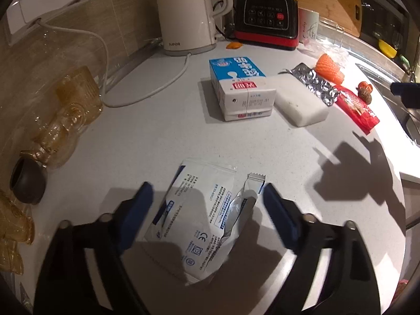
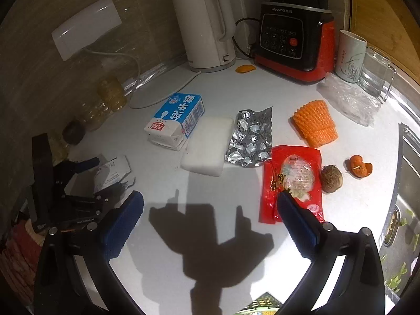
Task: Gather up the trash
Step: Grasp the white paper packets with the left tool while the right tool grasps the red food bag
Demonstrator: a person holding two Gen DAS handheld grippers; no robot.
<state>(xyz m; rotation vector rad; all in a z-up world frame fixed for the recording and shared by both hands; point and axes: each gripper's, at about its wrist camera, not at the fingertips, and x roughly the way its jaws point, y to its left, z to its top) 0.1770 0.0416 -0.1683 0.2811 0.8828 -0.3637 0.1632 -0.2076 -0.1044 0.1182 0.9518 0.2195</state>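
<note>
The tall white plastic kettle [image 1: 187, 13] says "SUPOR" near its bottom. The black and red blender base [image 2: 294, 42] says "Joyoung" above its buttons. The flat white paper packet [image 1: 194, 225] has a "CE" mark, and its other small words are too tiny to read.

Speckled white countertop [image 2: 162, 236] bore: blue-and-white milk carton [image 2: 175, 120], white foam block [image 2: 207, 145], crumpled silver blister foil [image 2: 250, 137], red plastic wrapper [image 2: 294, 181], white kettle [image 2: 207, 26], torn white pouch [image 1: 199, 220].
</note>
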